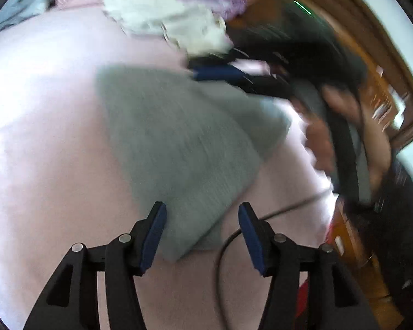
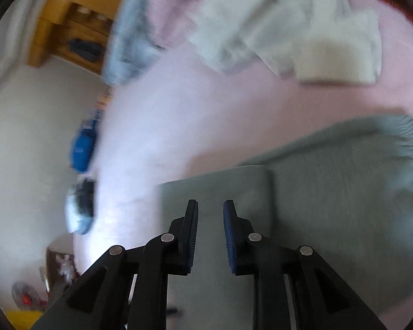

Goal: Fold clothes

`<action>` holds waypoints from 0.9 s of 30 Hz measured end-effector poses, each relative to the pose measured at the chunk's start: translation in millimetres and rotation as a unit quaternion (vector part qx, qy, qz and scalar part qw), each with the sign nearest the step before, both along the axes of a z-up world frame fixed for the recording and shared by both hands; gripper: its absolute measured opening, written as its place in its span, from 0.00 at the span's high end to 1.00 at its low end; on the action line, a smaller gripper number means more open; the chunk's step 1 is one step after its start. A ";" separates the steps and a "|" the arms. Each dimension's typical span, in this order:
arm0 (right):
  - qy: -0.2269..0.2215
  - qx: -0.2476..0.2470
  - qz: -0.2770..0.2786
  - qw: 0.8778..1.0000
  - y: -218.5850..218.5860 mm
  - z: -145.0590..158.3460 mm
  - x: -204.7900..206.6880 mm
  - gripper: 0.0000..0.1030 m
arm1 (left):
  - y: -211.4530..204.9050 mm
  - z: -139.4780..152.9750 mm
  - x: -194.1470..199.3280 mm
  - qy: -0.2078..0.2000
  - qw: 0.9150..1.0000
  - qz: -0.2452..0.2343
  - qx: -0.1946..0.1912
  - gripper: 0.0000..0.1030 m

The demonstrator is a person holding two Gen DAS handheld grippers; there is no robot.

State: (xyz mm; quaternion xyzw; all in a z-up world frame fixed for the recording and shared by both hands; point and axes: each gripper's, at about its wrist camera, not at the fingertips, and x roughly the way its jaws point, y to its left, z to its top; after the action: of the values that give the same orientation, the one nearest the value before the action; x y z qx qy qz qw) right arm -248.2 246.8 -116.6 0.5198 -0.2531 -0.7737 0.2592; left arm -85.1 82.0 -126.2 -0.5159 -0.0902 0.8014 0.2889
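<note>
A grey knitted garment (image 1: 179,143) lies partly folded on a pink bedsheet (image 1: 46,137). In the left wrist view my left gripper (image 1: 202,209) stands open just above the garment's near corner, nothing between its blue pads. In the right wrist view the same grey garment (image 2: 330,192) shows a folded edge, and my right gripper (image 2: 210,206) hovers over it with jaws apart and nothing held. Both views are motion-blurred. The right gripper's blue-padded finger (image 1: 220,73) and a person's hand (image 1: 336,126) appear at the garment's far side in the left view.
A pile of white and pale clothes (image 2: 289,35) lies further up the pink sheet (image 2: 179,104), also seen as white clothes (image 1: 165,19). A light blue garment (image 2: 132,38) lies at the bed edge. A dark cable (image 1: 225,247) crosses the sheet. Wooden furniture (image 1: 380,90) stands beyond.
</note>
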 end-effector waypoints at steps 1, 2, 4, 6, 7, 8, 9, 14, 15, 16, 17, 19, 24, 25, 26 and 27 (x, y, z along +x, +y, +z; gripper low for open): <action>0.016 0.001 0.004 1.000 1.6 5.9 14.8 0.79 | -4.0 6.1 -6.2 0.008 1.000 0.007 -0.005 0.51; 0.031 0.004 0.009 0.999 2.3 10.7 30.2 0.77 | -7.9 12.2 -12.5 0.017 1.000 0.014 -0.009 0.51; 0.043 0.026 0.022 0.998 -2.9 7.8 57.3 0.75 | -15.8 24.4 -24.9 0.034 0.999 0.029 -0.019 0.51; 0.035 0.045 0.036 0.998 -11.9 -5.0 69.2 0.75 | -23.7 36.5 -37.4 0.051 0.997 0.043 -0.028 0.51; 0.026 0.053 0.043 0.997 -17.5 -13.5 72.1 0.75 | -18.6 30.2 -44.4 0.043 0.998 0.035 -0.039 0.51; 0.018 0.061 0.048 0.997 -22.5 -21.9 73.0 0.75 | -13.4 23.9 -51.4 0.035 0.998 0.027 -0.051 0.51; 0.009 0.067 0.049 0.996 -25.9 -30.2 67.4 0.75 | -8.3 17.6 -58.4 0.027 0.997 0.019 -0.063 0.51; -0.031 0.052 0.035 0.998 -24.2 -61.2 50.7 0.75 | 17.4 -14.0 -93.5 -0.013 0.992 -0.020 -0.121 0.52; -0.032 0.048 0.035 0.998 -22.0 -61.0 50.6 0.77 | 22.6 -20.3 -100.5 -0.021 0.991 -0.028 -0.132 0.51; -0.030 0.048 0.037 0.998 -20.5 -61.4 50.6 0.77 | 27.7 -26.6 -107.5 -0.029 0.989 -0.035 -0.144 0.49; -0.029 0.049 0.039 0.998 -19.3 -61.4 50.7 0.77 | 27.0 -25.3 -108.6 -0.032 0.989 -0.033 -0.137 0.48; -0.019 0.058 0.045 0.997 -19.3 -54.3 53.6 0.77 | 22.5 -19.2 -110.6 -0.045 0.991 -0.028 -0.124 0.47; 0.091 0.134 0.086 0.983 -38.8 -5.8 88.6 0.74 | -24.9 7.7 -106.8 -0.069 0.998 0.001 0.001 0.47; 0.123 0.166 0.106 0.973 -52.4 1.7 102.9 0.65 | -35.7 7.4 -107.8 -0.078 0.997 0.012 0.023 0.47; 0.155 0.197 0.125 0.960 -65.9 9.2 117.3 0.59 | -46.6 7.1 -108.8 -0.088 0.995 0.023 0.045 0.47; 0.183 0.225 0.142 0.946 -78.4 15.0 130.4 0.47 | -56.3 4.0 -112.6 -0.098 0.992 0.036 0.066 0.47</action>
State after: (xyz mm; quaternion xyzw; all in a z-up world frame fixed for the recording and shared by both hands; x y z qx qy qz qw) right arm -117.8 168.4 -101.6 0.4448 0.0557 -0.8472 0.2849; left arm -197.7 25.8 -122.2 -0.5685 -0.1890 0.7491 0.2828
